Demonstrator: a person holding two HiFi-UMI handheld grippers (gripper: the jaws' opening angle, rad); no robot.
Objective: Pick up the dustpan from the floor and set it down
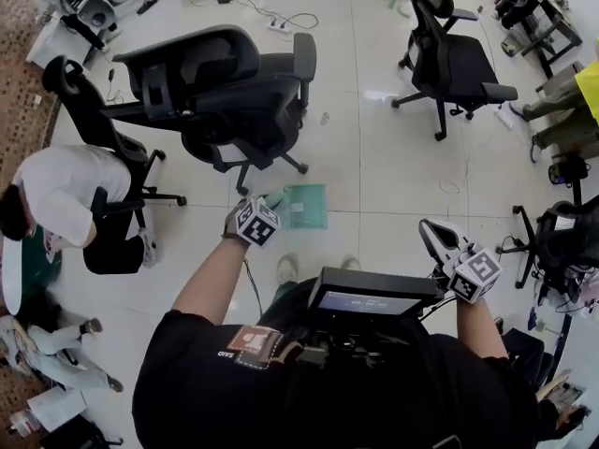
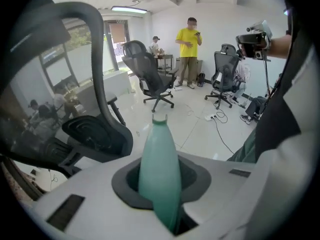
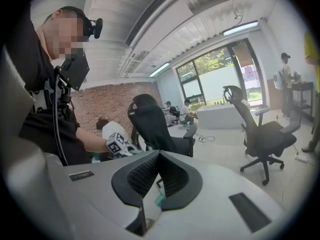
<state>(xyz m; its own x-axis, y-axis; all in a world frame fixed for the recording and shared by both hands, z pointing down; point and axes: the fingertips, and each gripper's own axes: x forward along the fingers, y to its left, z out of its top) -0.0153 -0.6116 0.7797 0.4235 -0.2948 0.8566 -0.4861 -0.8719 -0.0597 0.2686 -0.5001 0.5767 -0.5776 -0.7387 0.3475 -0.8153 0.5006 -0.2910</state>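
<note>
Dustpan (image 1: 304,208), teal, hangs off the floor (image 1: 393,157) just on our side of the black office chair's (image 1: 225,82) wheeled base. We have our left hand-held gripper (image 1: 271,204) clamped narrow on its handle, which juts out between the jaws. Our right hand-held gripper (image 1: 438,237) sits well to the right of that chair, jaws together on nothing.

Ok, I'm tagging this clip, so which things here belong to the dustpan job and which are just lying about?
Job in hand:
green dustpan, clamped by its handle in the left gripper

Just lying about:
black office chair
second office chair
power strip with its cable
person in white, seated
</note>
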